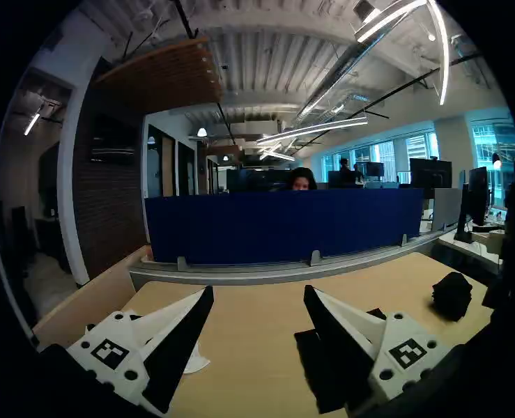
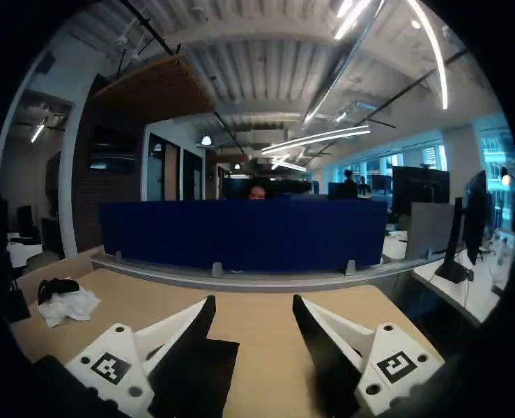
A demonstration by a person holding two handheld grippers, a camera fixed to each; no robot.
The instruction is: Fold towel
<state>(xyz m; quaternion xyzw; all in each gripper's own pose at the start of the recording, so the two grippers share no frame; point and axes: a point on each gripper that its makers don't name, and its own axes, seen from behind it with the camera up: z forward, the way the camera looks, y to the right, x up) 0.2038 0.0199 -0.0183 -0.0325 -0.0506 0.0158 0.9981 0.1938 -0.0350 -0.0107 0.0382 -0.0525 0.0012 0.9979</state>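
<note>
Left gripper (image 1: 257,288) and right gripper (image 2: 254,298): both spread wide, pinching nothing; we are holding them above desk (image 1: 257,348), on near side of blue partition (image 1: 285,226). Dark towel (image 2: 222,362) is lying flat on desk, well short of partition.

Blue partition (image 2: 243,233), tan table (image 2: 264,327), black towel (image 2: 222,369) (white cloth (image 2: 72,306) too)

Open-plan office: blue desk divider (image 1: 285,226), monitors (image 1: 430,173), strip lights (image 1: 313,130).
</note>
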